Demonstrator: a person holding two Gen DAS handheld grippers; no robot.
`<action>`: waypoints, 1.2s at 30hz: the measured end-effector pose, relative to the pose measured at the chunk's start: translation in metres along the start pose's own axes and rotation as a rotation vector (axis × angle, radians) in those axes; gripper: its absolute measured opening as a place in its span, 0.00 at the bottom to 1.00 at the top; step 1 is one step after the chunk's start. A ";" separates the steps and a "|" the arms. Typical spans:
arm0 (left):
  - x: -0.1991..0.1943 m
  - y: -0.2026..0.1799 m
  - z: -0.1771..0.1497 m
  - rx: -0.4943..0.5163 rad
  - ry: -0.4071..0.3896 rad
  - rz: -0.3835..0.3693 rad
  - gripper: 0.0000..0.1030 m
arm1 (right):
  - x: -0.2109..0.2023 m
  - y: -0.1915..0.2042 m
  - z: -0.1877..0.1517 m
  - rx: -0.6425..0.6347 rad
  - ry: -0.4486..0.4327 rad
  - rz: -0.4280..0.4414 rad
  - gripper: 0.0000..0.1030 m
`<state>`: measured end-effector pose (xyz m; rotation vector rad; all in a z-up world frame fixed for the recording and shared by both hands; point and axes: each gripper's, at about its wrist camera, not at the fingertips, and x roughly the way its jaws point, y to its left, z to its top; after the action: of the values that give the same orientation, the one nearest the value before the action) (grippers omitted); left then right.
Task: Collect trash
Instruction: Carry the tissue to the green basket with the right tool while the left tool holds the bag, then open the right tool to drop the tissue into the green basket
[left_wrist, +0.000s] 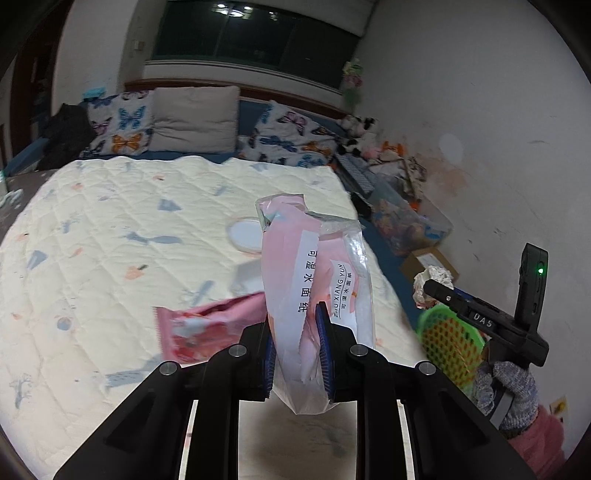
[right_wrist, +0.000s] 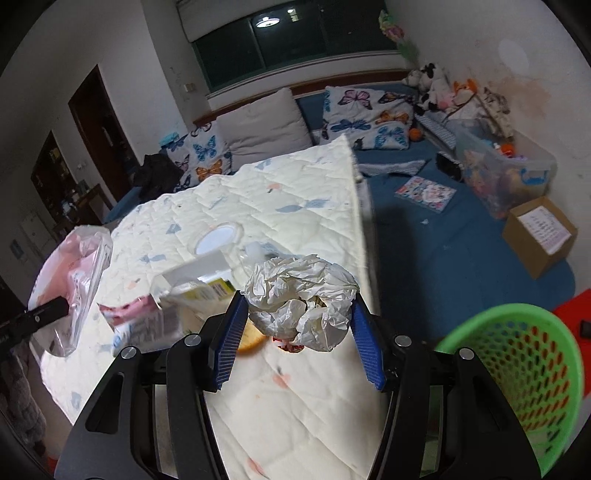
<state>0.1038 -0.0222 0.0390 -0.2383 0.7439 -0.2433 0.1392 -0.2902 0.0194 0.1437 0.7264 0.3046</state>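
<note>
A cream quilted bed cover (left_wrist: 110, 229) lies below. Beside it, the green perforated plastic basket (right_wrist: 517, 373). The left gripper (left_wrist: 295, 350) fingers clamp a pink-and-clear plastic tissue wrapper (left_wrist: 314, 280); the right gripper (right_wrist: 299, 328) fingers clamp a crumpled white paper ball (right_wrist: 299, 295).

Butterfly pillows (left_wrist: 122, 123) at the headboard, cardboard box (right_wrist: 541, 234) and clear toy bin (right_wrist: 506, 173) on blue bedding beside the quilt (left_wrist: 110, 229).

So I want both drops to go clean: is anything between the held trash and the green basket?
Nothing visible. The right gripper holds the crumpled paper near the green basket; only open air separates them. The left gripper holds the tissue pack, farther off.
</note>
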 end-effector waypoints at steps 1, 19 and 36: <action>0.002 -0.007 -0.001 0.013 0.005 -0.013 0.19 | -0.005 -0.003 -0.003 -0.004 -0.004 -0.012 0.54; 0.044 -0.110 -0.010 0.197 0.087 -0.192 0.19 | -0.067 -0.088 -0.067 0.110 0.021 -0.201 0.56; 0.084 -0.184 -0.024 0.327 0.158 -0.279 0.19 | -0.092 -0.140 -0.091 0.196 0.034 -0.339 0.60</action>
<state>0.1220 -0.2240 0.0232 -0.0101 0.8139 -0.6483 0.0447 -0.4501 -0.0225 0.1982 0.7998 -0.0880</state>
